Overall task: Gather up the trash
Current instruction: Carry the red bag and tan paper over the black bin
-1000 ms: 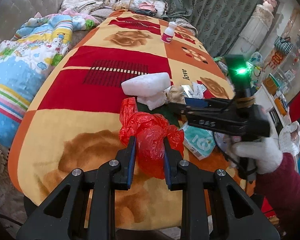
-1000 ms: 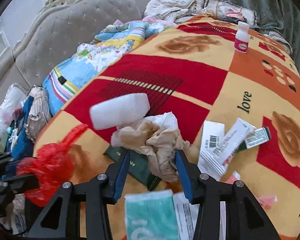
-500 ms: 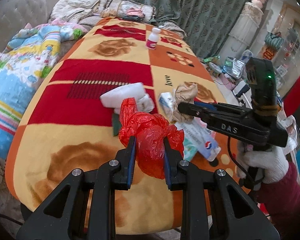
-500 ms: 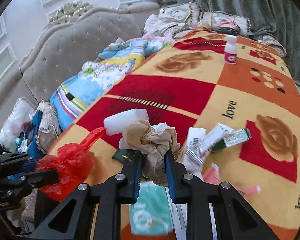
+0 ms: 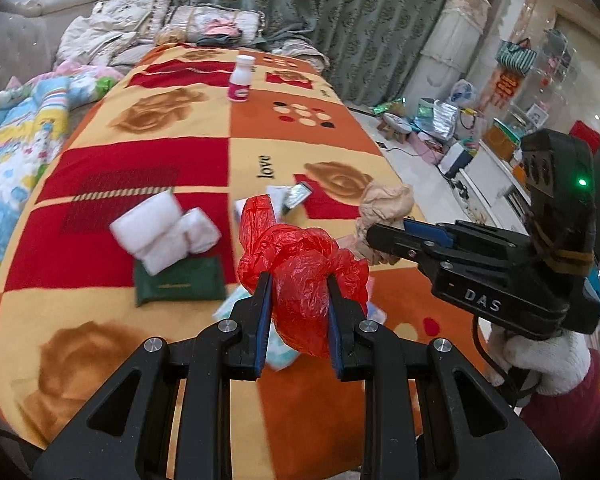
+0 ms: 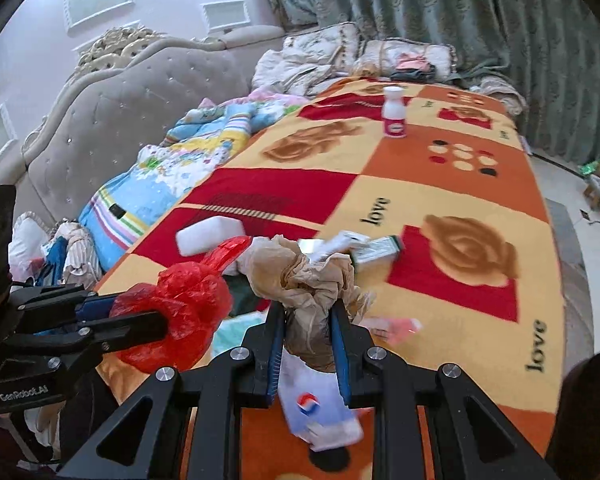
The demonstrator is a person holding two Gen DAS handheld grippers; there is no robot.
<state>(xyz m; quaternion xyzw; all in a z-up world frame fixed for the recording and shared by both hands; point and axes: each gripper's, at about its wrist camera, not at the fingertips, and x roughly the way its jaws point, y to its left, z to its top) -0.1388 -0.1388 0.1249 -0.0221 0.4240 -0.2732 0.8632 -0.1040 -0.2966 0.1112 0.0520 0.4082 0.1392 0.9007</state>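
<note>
Left wrist view: a crumpled red plastic bag [image 5: 304, 276] is seen clamped between the closed jaws of the left gripper [image 5: 298, 304], held above the near end of a table [image 5: 100, 360] covered by a red, orange and yellow cloth. To the right of the bag, a wad of brown paper [image 5: 384, 208] is pinched in the right gripper [image 5: 374, 236], carried by a white-gloved hand [image 5: 540, 360]. A second earlier that wad was lying on the table between open jaws; those jaws have since been closing on it, and it is now lifted clear of the cloth and brought beside the bag. This is judged to mean one piece of trash is collected and about to be put into the bag, whose mouth appears bunched shut rather than held open. More litter is left on the table beyond the bag: white foam blocks [image 5: 160, 228] on a dark green booklet [image 5: 180, 282], small packets [image 5: 296, 196] and a blue-and-white wrapper [image 6: 320, 412]. A white bottle [image 5: 242, 80] stands well apart at the table's far end. The middle of the table is bare, giving room to move; the near edge lies just below both grippers, and a sofa heaped with bedding [image 6: 172, 168] crowds the table's left side.
</note>
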